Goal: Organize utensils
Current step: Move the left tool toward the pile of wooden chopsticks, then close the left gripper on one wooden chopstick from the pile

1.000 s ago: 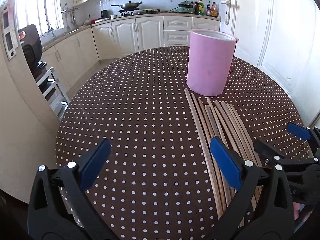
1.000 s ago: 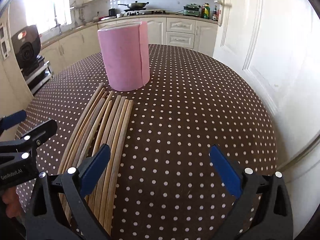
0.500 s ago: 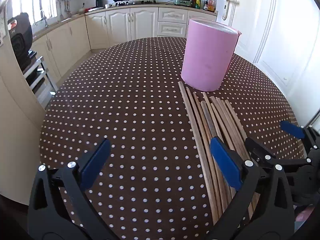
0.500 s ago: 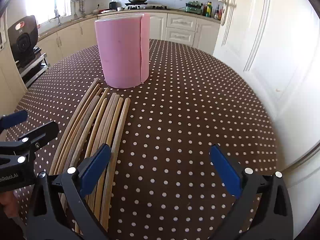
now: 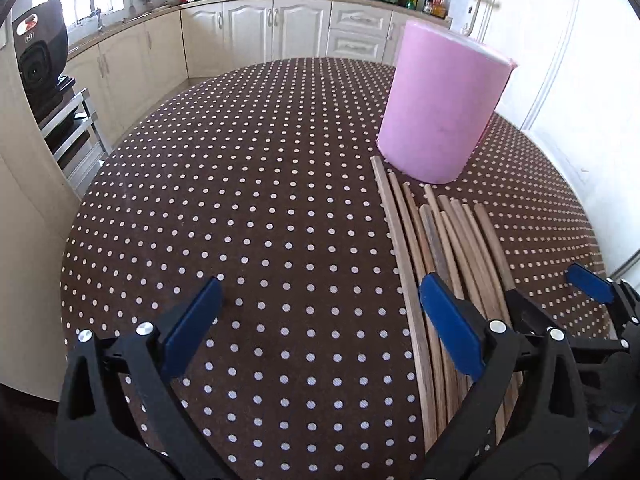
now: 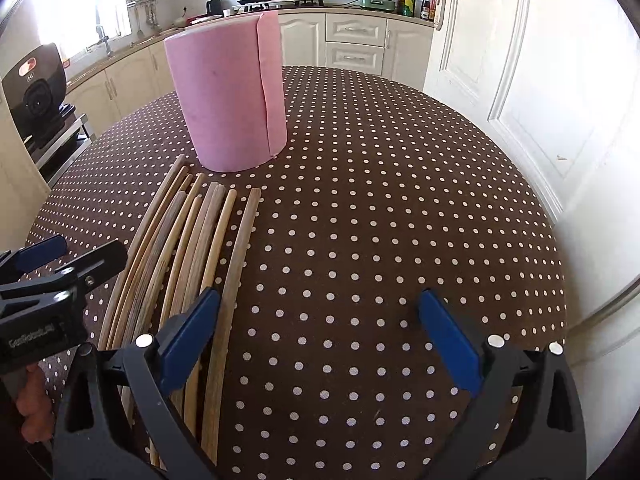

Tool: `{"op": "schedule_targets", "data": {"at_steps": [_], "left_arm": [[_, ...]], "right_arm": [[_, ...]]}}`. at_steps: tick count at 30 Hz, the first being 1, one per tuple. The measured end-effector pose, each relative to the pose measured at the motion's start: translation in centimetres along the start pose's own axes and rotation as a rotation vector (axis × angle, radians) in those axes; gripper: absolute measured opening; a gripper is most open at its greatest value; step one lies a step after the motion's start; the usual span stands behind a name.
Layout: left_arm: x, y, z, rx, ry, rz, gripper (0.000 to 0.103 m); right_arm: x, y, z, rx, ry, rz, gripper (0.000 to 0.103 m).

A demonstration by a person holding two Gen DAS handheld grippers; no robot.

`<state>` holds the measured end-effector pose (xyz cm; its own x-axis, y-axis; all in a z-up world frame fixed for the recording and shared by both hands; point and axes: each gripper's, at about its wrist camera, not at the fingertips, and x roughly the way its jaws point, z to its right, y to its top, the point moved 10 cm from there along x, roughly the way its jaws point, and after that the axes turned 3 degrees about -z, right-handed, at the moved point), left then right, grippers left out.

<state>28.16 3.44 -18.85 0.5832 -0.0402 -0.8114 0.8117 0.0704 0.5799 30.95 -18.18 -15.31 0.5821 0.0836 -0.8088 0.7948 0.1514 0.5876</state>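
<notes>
Chopsticks [image 5: 444,248] lie packed side by side on the tabletop [image 5: 256,208], tips near the pink holder [image 5: 440,100]. Left hand-held gripper [image 5: 320,328] and right hand-held gripper [image 6: 320,328] hover wide open, empty. Pinching one stick could drag or scatter its neighbours.

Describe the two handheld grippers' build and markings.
Both match: the left gripper and right gripper are black plastic clamp-like frames with silver pivot screws and flat blue finger pads. The left one's body carries small white lettering, too blurred to read reliably.
</notes>
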Motion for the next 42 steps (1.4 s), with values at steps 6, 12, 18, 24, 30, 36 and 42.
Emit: {"op": "schedule_targets", "data": {"at_steps": [6,12,18,24,30,36,42], "left_arm": [[0.7,0.4,0.6,0.028,0.036,-0.024,0.093],[0.5,0.8,2.3,0.108,0.042,-0.012,0.068],[-0.4,-0.1,4.3,0.199,-0.009,-0.003,0.031],[-1.5,-1.5,4.2,0.226,-0.067,-0.022,0.013],[-2.8,-3.4,3.5,0.218,-0.119,-0.050,0.010],[-4.2,-5.1,2.4,0.211,-0.158,-0.076,0.010],[-4.7,-5.2,1.4,0.177,-0.171,-0.083,0.011]], "right_arm": [[0.0,0.1,-0.2,0.000,-0.002,-0.001,0.095],[0.0,0.1,-0.1,0.000,-0.001,-0.001,0.095],[-0.2,0.1,0.0,0.008,-0.003,0.018,0.087],[-0.5,0.1,-0.1,-0.001,0.010,0.043,0.072],[-0.8,0.1,-0.6,-0.029,0.041,0.062,0.055],[-1.1,-0.2,-1.5,-0.058,0.085,0.071,0.039],[-1.8,-1.1,-2.7,-0.105,0.148,0.066,0.027]]}}
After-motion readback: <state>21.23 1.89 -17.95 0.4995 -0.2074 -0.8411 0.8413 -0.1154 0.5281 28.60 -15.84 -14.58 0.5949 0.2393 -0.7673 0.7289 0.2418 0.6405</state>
